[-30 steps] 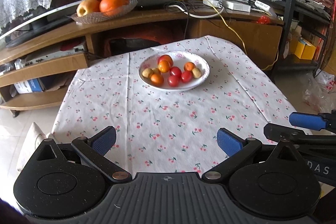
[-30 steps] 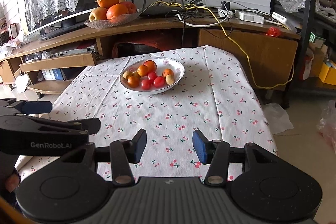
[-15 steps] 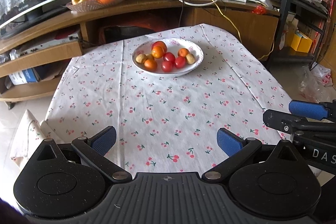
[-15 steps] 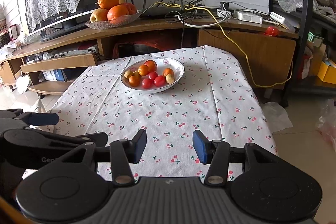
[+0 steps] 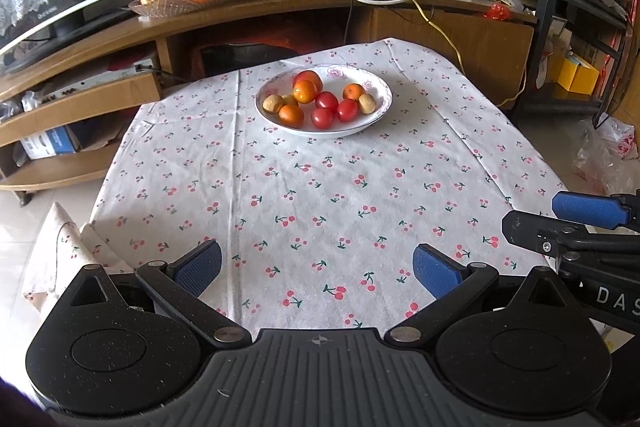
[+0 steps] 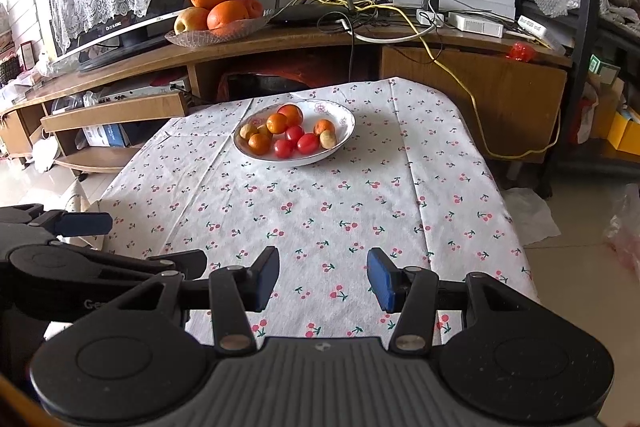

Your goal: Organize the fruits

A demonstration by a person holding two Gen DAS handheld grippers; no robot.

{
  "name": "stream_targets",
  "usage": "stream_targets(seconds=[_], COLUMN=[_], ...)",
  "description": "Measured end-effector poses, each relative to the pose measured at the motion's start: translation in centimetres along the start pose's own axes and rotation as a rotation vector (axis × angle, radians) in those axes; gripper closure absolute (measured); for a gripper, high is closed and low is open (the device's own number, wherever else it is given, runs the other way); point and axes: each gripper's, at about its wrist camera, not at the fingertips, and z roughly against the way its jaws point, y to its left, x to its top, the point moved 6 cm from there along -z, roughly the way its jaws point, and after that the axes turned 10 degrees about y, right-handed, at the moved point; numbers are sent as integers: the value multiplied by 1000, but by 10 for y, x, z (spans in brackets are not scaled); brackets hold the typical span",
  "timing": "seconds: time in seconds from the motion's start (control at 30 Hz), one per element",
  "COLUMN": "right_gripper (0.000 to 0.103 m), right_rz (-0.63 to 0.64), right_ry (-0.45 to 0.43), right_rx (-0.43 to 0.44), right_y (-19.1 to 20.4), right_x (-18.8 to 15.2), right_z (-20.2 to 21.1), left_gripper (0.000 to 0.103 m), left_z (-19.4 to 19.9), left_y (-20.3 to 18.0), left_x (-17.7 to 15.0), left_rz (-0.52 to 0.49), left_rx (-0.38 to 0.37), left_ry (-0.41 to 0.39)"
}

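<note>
Both claws hover spread and empty over the near desk edge: left claw, right claw. The fruit bowl sits well apart at the far end.

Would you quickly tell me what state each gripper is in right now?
Left gripper: open, holding nothing.
Right gripper: open, holding nothing.

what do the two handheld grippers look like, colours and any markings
Both are matte black plastic with a ribbed centre plate, round discs at each side and silver pivot screws. The left gripper and right gripper have blue textured finger pads. Partial white lettering shows on their sides: "DAS" on the right, "Ge" on the left.
</note>
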Motion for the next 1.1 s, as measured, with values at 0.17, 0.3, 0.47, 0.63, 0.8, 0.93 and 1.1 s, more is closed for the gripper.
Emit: stream_targets(seconds=[0.17, 0.3, 0.47, 0.63, 0.8, 0.93, 1.1], right_gripper=[53, 53, 53, 53, 53, 53, 53], right_rz=[1, 1, 2, 2, 2, 2, 4], right_ry=[1, 2, 2, 1, 2, 2, 3], right_rx=[0, 0, 0, -1, 0, 0, -1], right_y=[0, 1, 1, 2, 2, 2, 3], right_x=[0, 0, 0, 0, 0, 0, -1], right_z=[0, -1, -1, -1, -1, -2, -3], left_gripper=[0, 0, 1, 0, 0, 0, 0], left_z=[1, 1, 1, 2, 2, 2, 2], left_y=[0, 0, 0, 0, -1, -1, 0], left_x=[-1, -1, 0, 0, 0, 0, 0], left_rz=[-4, -8, -11, -15, -18, -19, -20], left_rx=[7, 12, 18, 32, 38, 39, 40], left_ry=[-4, -9, -17, -25, -29, -29, -27])
